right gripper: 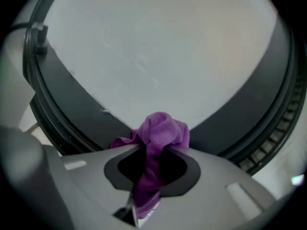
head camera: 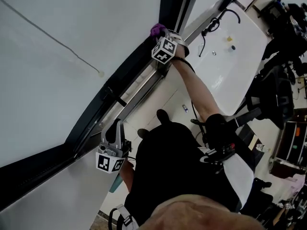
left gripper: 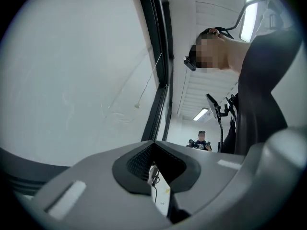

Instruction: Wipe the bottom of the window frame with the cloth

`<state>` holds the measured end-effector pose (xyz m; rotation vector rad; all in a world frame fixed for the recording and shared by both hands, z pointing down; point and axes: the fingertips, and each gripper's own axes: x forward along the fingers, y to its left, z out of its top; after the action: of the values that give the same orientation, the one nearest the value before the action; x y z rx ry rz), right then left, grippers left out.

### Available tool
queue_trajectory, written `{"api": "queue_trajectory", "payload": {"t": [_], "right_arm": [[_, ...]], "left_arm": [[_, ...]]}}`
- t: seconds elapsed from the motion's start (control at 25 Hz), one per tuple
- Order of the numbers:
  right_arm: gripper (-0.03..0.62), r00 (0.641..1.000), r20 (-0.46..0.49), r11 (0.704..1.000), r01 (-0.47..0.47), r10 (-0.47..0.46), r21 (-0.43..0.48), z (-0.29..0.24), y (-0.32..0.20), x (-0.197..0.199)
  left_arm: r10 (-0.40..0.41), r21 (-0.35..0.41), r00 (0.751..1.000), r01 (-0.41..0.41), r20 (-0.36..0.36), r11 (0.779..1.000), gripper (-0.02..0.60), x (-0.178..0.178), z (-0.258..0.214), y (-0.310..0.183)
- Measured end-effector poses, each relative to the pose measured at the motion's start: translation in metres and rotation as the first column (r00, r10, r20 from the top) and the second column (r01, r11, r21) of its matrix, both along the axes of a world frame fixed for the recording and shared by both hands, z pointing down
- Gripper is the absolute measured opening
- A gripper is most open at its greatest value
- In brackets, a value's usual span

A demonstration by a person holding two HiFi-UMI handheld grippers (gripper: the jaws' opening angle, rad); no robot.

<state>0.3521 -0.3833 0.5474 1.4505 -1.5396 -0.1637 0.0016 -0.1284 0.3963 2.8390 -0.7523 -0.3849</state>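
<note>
Got bunched purple cloth (right gripper: 163,128) pinched in right gripper (right gripper: 153,150), probably against black window frame (right gripper: 81,109) for wiping; left gripper (left gripper: 154,143) closed, empty, idle.

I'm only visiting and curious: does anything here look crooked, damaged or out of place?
Nothing stands out. The crumpled purple cloth is clamped in the right gripper, up at the dark window frame, which fits a wiping job. The left gripper is shut and empty. I see no cracks, spills or anything knocked askew.
</note>
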Motion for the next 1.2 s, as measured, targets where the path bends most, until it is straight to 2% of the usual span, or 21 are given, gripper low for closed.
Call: {"api": "queue_trajectory", "payload": {"t": [0.08,0.28,0.36,0.4,0.44,0.48,0.52,0.56,0.6,0.64,0.68,0.72,0.84,1.0,1.2], "right_arm": [[0.064,0.998,-0.061,1.000,-0.031,0.030,-0.001,0.002,-0.003,0.001],[0.068,0.999,-0.014,0.999,-0.050,0.050,0.001,0.000,0.002,0.004],[0.069,0.998,0.060,0.999,-0.017,0.014,0.046,-0.018,0.021,-0.019],[0.071,0.988,0.146,0.997,0.028,-0.039,0.076,-0.032,0.034,-0.047],[0.071,0.957,0.263,0.990,0.094,-0.120,0.110,-0.047,0.049,-0.084],[0.072,0.896,0.388,0.974,0.173,-0.218,0.147,-0.060,0.064,-0.126],[0.072,0.812,0.492,0.949,0.255,-0.315,0.186,-0.071,0.078,-0.168],[0.072,0.732,0.556,0.919,0.329,-0.394,0.218,-0.078,0.089,-0.206],[0.074,0.678,0.579,0.889,0.391,-0.453,0.239,-0.082,0.096,-0.239],[0.074,0.655,0.571,0.864,0.440,-0.495,0.245,-0.083,0.099,-0.264],[0.074,0.656,0.546,0.847,0.478,-0.521,0.235,-0.080,0.098,-0.283],[0.074,0.672,0.513,0.837,0.505,-0.534,0.209,-0.073,0.095,-0.294],[0.074,0.739,0.425,0.840,0.533,-0.523,0.108,-0.036,0.084,-0.293],[0.074,0.789,0.374,0.864,0.496,-0.488,0.084,-0.015,0.073,-0.246],[0.073,0.869,0.298,0.914,0.405,-0.396,0.035,-0.011,0.047,-0.167]], "left_arm": [[0.008,0.011,1.000,-0.008,-0.006,1.000,0.000,0.002,-0.004,0.000],[0.011,0.030,1.000,-0.010,-0.022,0.999,0.000,-0.006,-0.004,0.002],[0.002,0.023,1.000,-0.001,-0.021,1.000,0.000,-0.014,-0.001,0.002],[-0.005,0.017,1.000,0.005,-0.020,1.000,0.000,-0.019,0.001,0.001],[-0.011,0.010,1.000,0.011,-0.022,1.000,0.000,-0.024,0.002,-0.001],[-0.015,0.005,1.000,0.015,-0.025,1.000,0.000,-0.028,0.003,-0.003],[-0.016,0.001,0.999,0.016,-0.029,1.000,0.000,-0.030,0.004,-0.006],[-0.013,0.000,0.999,0.013,-0.032,1.000,0.000,-0.030,0.005,-0.008],[-0.007,0.001,0.999,0.007,-0.032,1.000,0.000,-0.031,0.005,-0.009],[-0.001,0.004,1.000,0.001,-0.032,1.000,0.000,-0.030,0.005,-0.011],[0.004,0.007,1.000,-0.003,-0.030,1.000,0.000,-0.030,0.004,-0.011],[0.005,0.009,1.000,-0.005,-0.029,1.000,0.000,-0.028,0.003,-0.011],[-0.004,0.010,1.000,0.005,-0.024,1.000,0.000,-0.023,0.001,-0.009],[-0.009,-0.004,1.000,0.009,-0.011,1.000,0.000,-0.019,0.004,-0.011],[0.000,0.003,1.000,0.000,0.003,1.000,0.000,-0.010,0.001,-0.017]]}}
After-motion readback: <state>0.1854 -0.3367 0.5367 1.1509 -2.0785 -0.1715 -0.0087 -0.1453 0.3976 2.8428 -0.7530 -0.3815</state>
